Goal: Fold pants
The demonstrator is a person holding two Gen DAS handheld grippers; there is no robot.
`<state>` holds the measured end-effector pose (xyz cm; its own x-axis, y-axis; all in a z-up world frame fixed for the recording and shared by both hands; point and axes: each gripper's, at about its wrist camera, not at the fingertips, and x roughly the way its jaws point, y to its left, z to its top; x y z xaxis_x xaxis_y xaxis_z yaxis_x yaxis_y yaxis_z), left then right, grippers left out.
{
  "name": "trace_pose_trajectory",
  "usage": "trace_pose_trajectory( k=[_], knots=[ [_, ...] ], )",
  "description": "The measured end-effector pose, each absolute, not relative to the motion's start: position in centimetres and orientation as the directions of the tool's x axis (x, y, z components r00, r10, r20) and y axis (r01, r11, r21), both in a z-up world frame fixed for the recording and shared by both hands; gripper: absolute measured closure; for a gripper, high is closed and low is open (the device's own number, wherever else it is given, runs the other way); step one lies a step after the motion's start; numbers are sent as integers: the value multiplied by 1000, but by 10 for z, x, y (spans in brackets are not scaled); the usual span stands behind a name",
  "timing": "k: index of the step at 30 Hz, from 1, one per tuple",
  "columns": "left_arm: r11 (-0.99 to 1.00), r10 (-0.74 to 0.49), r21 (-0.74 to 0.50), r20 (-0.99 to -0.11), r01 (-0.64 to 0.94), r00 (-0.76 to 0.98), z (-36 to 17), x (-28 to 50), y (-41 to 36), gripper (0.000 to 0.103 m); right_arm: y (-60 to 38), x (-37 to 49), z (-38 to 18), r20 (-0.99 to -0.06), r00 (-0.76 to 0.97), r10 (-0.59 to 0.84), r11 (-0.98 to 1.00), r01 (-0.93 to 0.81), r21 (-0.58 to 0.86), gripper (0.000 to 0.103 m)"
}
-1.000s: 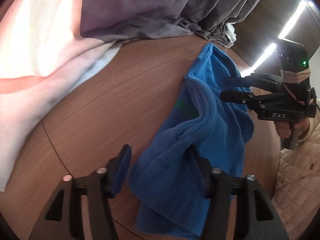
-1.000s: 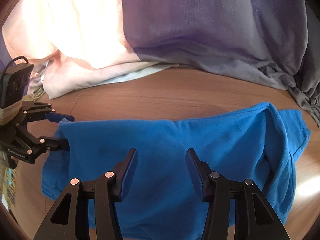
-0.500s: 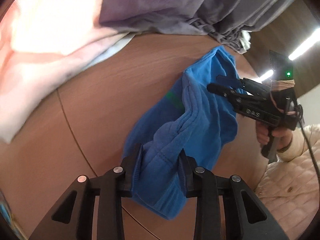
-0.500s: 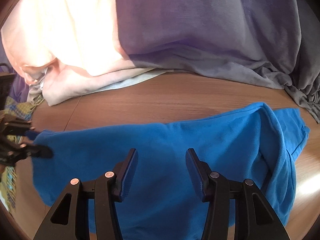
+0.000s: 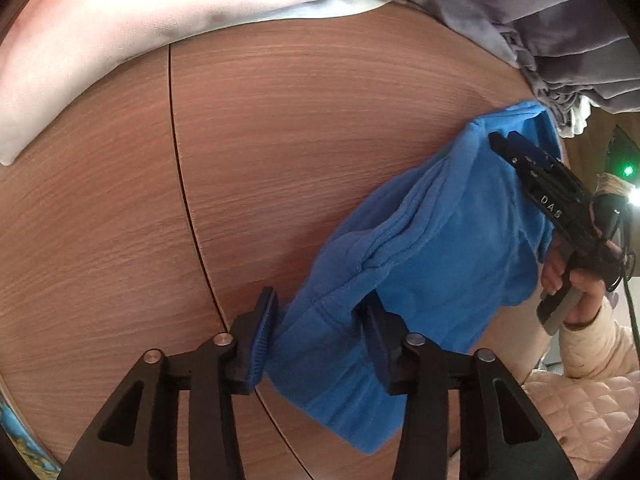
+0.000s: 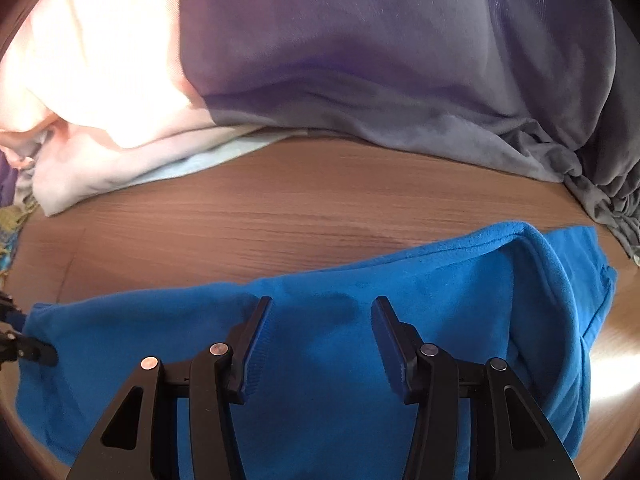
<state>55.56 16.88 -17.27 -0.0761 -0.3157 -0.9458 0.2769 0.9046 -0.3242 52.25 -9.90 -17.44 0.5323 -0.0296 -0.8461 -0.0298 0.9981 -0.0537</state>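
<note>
The blue pants lie bunched on the wooden table. My left gripper is closed around one end of the pants, with fabric filling the gap between its fingers. In the right wrist view the pants stretch across the table and my right gripper is open just above the cloth, holding nothing. The right gripper also shows in the left wrist view, over the far end of the pants. The left gripper's tips show at the left edge of the right wrist view.
A pile of pink-white fabric and grey-purple fabric lies along the far side of the table. A seam runs across the tabletop. The person's quilted sleeve is at the right.
My left gripper closed on the end of the pants and pulled it leftward, stretching the cloth. My right gripper stayed open over the pants.
</note>
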Motion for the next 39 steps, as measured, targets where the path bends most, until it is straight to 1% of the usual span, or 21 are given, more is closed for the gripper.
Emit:
trace_pose_trajectory(
  k=[3, 5, 8, 10, 12, 14, 16, 18, 19, 20, 23, 26, 32, 35, 39],
  knots=[
    [916, -276, -276, -960, 290, -42, -170, 554, 169, 47, -103, 524, -177, -851, 525, -35, 998, -24, -56, 52],
    [923, -249, -236, -968, 304, 6, -165, 548, 166, 45, -105, 525, -179, -852, 523, -25, 999, -21, -42, 52],
    [932, -209, -163, -972, 324, 110, -147, 534, 161, 47, -108, 520, -173, -847, 532, 6, 1000, -23, -8, 52],
    [933, -192, -120, -963, 338, 188, -132, 522, 159, 46, -108, 512, -163, -832, 555, 7, 1000, -27, -9, 52],
    [935, -170, -67, -947, 349, 272, -114, 508, 155, 43, -107, 500, -150, -811, 585, 16, 999, -40, -9, 52],
    [940, -160, -32, -921, 340, 355, -97, 492, 152, 42, -107, 488, -138, -794, 608, 28, 999, -50, -3, 52],
    [941, -176, -28, -893, 338, 415, -83, 479, 146, 41, -110, 473, -123, -774, 632, 42, 998, -55, 9, 52],
    [936, -201, -21, -850, 351, 486, -67, 462, 137, 40, -113, 456, -109, -753, 655, 66, 997, -63, 33, 49],
    [932, -216, -20, -830, 361, 514, -61, 454, 132, 40, -116, 446, -101, -741, 668, 74, 997, -62, 44, 43],
    [922, -250, -27, -804, 386, 540, -55, 445, 123, 39, -120, 437, -95, -731, 678, 74, 997, -56, 49, 42],
    [895, -324, -56, -764, 442, 558, -50, 427, 101, 38, -131, 409, -81, -704, 707, 67, 998, -43, 52, 42],
    [850, -404, -93, -747, 519, 528, -52, 410, 72, 38, -148, 380, -71, -686, 727, 31, 999, 2, 46, 42],
    [771, -536, -175, -697, 612, 476, -54, 383, 17, 39, -195, 325, -63, -677, 732, -79, 987, 151, 49, 42],
    [759, -564, -206, -681, 618, 467, -56, 376, -11, 39, -222, 303, -70, -679, 724, -122, 974, 219, 58, 42],
    [753, -589, -252, -672, 608, 450, -67, 373, -47, 40, -251, 283, -83, -685, 718, -120, 967, 241, 82, 42]
  ],
)
